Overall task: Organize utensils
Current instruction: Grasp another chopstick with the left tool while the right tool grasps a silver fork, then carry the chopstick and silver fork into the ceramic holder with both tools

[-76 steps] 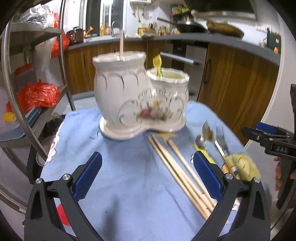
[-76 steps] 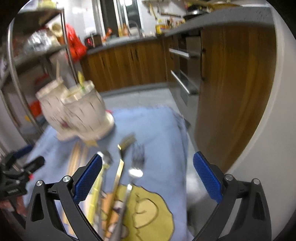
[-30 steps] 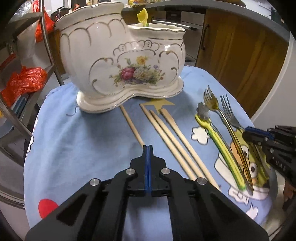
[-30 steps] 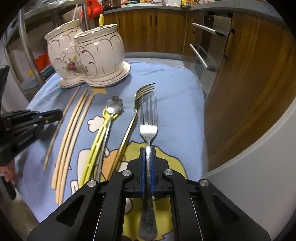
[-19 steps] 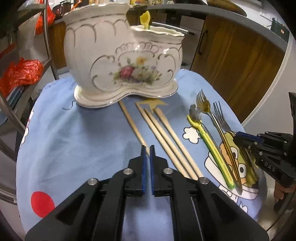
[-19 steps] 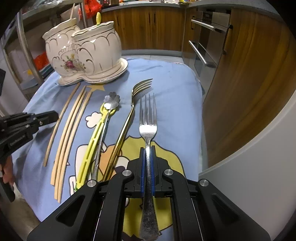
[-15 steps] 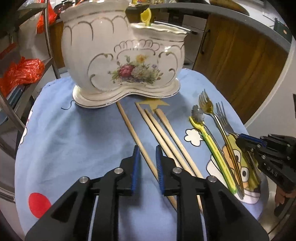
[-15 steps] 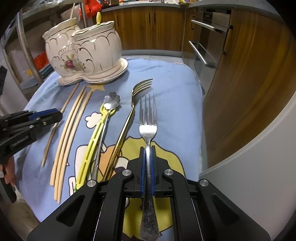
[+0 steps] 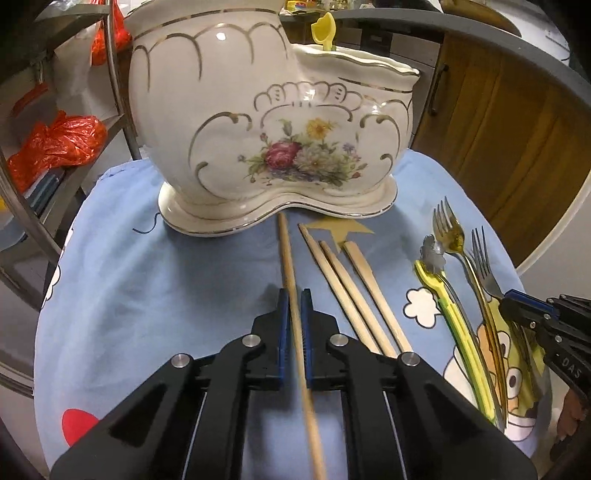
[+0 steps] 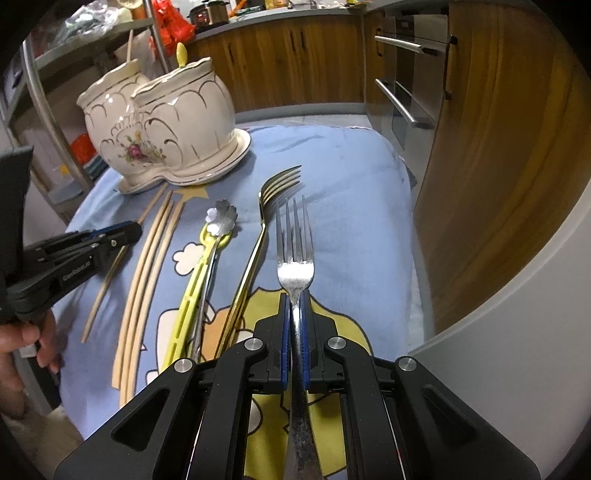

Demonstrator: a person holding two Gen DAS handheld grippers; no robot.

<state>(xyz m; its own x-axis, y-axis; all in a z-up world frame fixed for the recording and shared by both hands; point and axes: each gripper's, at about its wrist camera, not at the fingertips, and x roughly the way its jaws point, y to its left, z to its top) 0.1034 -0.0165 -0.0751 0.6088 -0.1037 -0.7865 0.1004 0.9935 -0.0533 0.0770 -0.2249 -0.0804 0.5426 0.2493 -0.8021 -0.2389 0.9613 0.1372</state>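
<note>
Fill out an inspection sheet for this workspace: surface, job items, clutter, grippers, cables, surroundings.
Surface: blue cartoon-print cloth, no spills seen.
Job's things: white ceramic holder upright with a yellow utensil in it; three chopsticks, yellow-handled spoon and gold fork lie flat.
Clutter: nothing seen on the cloth.
Grippers: left gripper closing on a single chopstick; right gripper shut on the silver fork.
Cables: nothing seen.
Surroundings: wooden cabinets, metal rack with red bags.
</note>
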